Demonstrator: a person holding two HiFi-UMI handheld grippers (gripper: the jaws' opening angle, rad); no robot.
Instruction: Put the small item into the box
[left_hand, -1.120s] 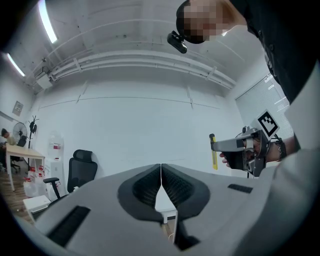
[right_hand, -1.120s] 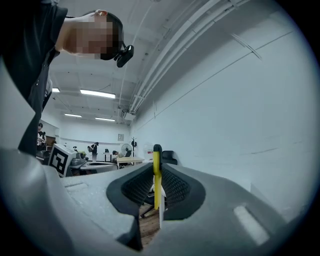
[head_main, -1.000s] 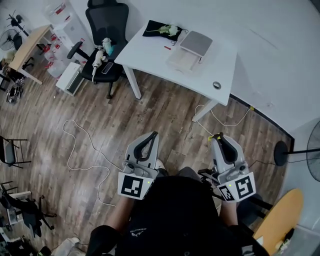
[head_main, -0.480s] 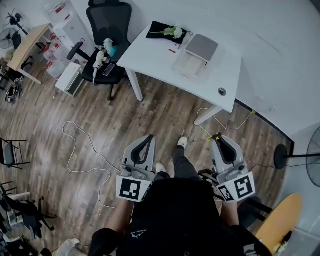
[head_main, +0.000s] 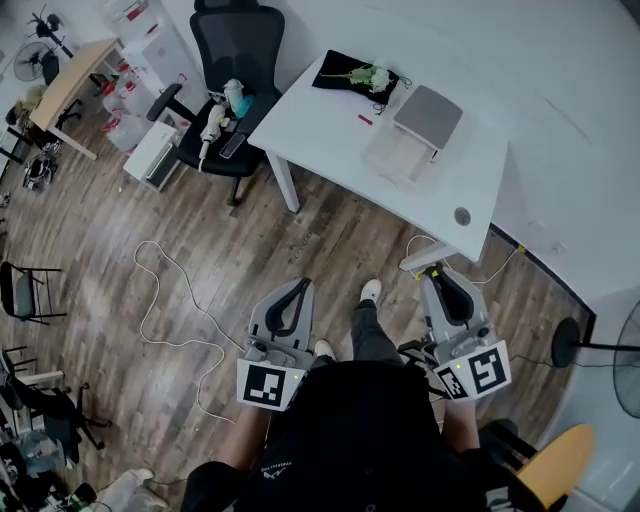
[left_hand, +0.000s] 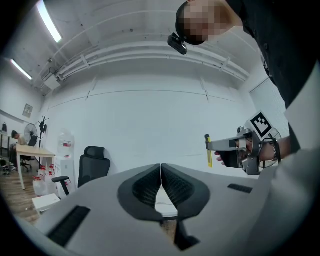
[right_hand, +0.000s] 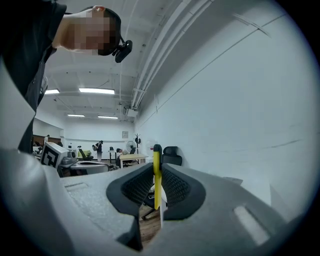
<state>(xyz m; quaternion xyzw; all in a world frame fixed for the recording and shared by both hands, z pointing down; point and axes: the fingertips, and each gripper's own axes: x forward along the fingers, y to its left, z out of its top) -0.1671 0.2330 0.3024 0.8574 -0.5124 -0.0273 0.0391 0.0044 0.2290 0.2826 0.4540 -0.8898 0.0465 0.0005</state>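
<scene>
Pinched in right fingers (right_hand: 175, 187): yellow stick (right_hand: 156, 175); left fingers (left_hand: 142, 187) closed, empty; table (head_main: 320, 120), box (head_main: 395, 158) ahead.

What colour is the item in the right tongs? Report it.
The thin item is yellow, black-tipped; clearest in the right gripper view.

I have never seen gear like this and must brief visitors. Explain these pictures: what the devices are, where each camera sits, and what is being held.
There is no robot here. A person stands on a wood floor and holds a two-jaw gripper in each hand. The top-down picture comes from a camera on their head. It shows the left gripper, the right gripper and, ahead, a white table. On the table lie a black cloth with flowers, what looks like a grey box and a small red item. The other two pictures come from cameras riding on the grippers. The left one's jaws are shut on nothing. The right one's jaws clamp a thin yellow strip.
</scene>
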